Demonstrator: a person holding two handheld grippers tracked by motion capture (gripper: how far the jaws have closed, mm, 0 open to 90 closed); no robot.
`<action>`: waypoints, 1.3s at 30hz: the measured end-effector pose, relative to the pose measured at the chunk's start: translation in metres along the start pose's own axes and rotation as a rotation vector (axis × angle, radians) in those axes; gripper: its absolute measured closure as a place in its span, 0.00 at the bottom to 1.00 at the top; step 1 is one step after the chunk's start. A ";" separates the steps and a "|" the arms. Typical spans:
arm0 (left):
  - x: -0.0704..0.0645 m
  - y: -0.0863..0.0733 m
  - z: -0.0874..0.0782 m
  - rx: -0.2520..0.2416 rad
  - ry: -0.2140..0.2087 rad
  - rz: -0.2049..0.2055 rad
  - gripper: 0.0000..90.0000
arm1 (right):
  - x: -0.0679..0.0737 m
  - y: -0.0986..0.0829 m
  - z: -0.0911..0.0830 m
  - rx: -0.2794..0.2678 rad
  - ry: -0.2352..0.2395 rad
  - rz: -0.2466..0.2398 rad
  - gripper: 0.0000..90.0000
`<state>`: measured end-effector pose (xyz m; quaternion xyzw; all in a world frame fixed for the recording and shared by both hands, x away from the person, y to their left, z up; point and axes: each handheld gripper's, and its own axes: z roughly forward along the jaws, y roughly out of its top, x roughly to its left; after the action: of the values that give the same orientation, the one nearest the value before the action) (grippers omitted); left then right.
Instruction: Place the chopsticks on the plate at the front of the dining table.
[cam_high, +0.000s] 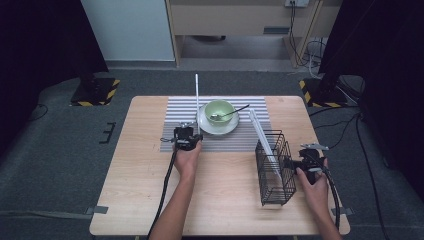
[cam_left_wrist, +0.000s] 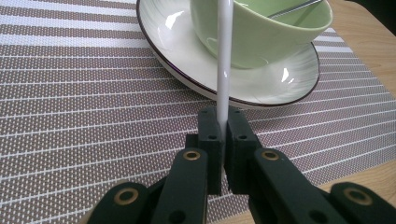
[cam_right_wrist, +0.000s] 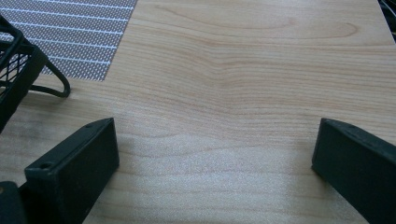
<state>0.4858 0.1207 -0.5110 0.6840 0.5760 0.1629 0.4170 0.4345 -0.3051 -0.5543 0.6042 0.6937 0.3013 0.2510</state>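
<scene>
Left gripper view: my left gripper (cam_left_wrist: 223, 140) has its jaws clenched on a thin white rod (cam_left_wrist: 224, 60), which runs up past the green bowl (cam_left_wrist: 261, 35) on its saucer (cam_left_wrist: 187, 60) just beyond the fingertips. Risk, as I judge it: the long rod swings, strikes the bowl or the spoon (cam_high: 227, 114), or slips in the narrow pinch. High view adds the rod's full length and the wire basket (cam_high: 275, 167) holding another white piece. My right gripper (cam_right_wrist: 210, 163) hovers released over bare wood, basket just left of its fingers.
</scene>
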 end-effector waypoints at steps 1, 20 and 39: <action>0.000 0.000 0.000 0.001 0.001 0.000 0.96 | 0.000 0.000 0.000 0.000 0.000 0.000 0.01; 0.001 -0.001 0.000 0.003 0.006 -0.010 0.96 | 0.000 0.000 0.000 0.000 0.000 0.000 0.01; 0.000 -0.002 0.000 0.000 0.012 -0.011 0.96 | 0.000 0.000 0.000 0.000 0.000 0.000 0.01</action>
<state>0.4848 0.1211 -0.5123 0.6796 0.5823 0.1645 0.4146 0.4345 -0.3051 -0.5542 0.6042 0.6937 0.3013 0.2509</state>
